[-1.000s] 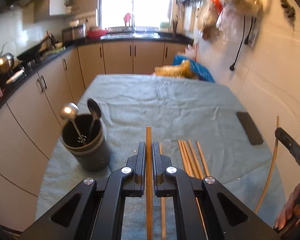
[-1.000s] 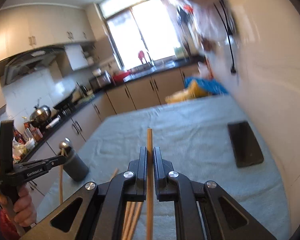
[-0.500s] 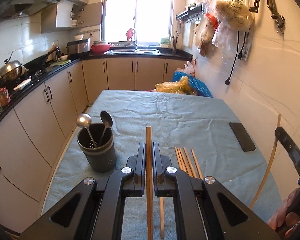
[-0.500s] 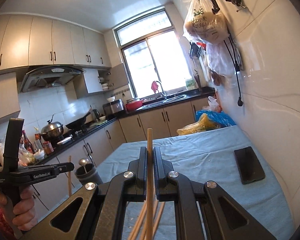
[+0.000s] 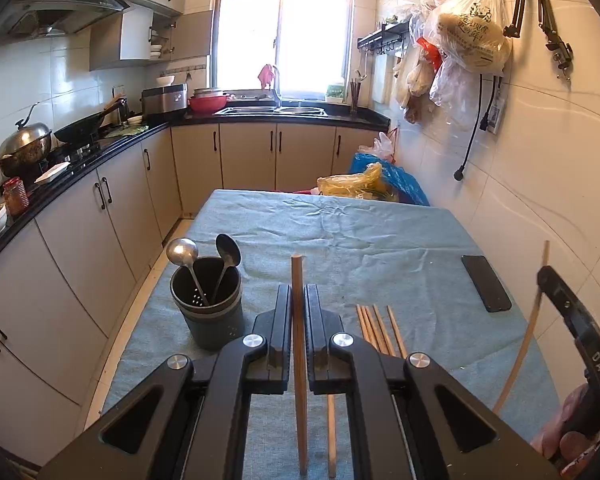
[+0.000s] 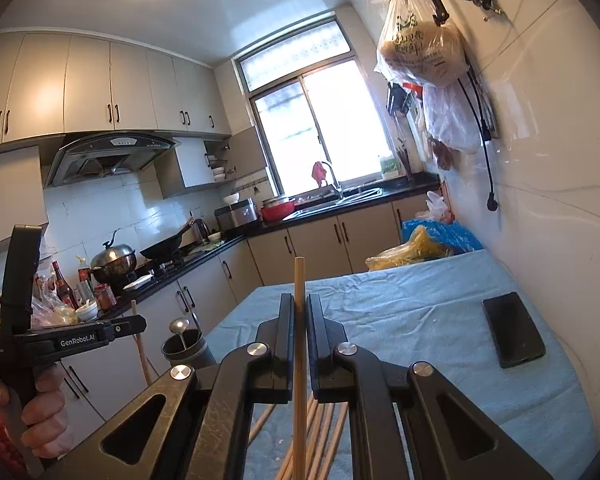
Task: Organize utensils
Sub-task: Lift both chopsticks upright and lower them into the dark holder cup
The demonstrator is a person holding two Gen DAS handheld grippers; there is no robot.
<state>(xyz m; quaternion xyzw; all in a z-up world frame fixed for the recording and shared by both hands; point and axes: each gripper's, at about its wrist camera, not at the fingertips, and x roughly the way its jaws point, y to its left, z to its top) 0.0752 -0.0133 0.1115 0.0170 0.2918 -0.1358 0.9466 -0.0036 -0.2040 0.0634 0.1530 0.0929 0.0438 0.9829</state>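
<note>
Above the cloth-covered worktop (image 5: 380, 248), each tool grips one chopstick: left tool (image 5: 298, 300) and right tool (image 6: 300, 312); loose chopsticks (image 5: 376, 328) lie beside the utensil holder (image 5: 208, 308).

Cloth (image 5: 340, 240) mostly bare; holder (image 5: 210, 312) left, loose chopsticks (image 5: 380, 328) centre, phone (image 5: 486, 282) right.

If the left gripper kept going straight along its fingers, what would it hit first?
Probably bare tablecloth beyond the chopstick clamped in the left gripper. The utensil holder sits left of that line, the loose chopsticks right. Depth is uncertain.
</note>
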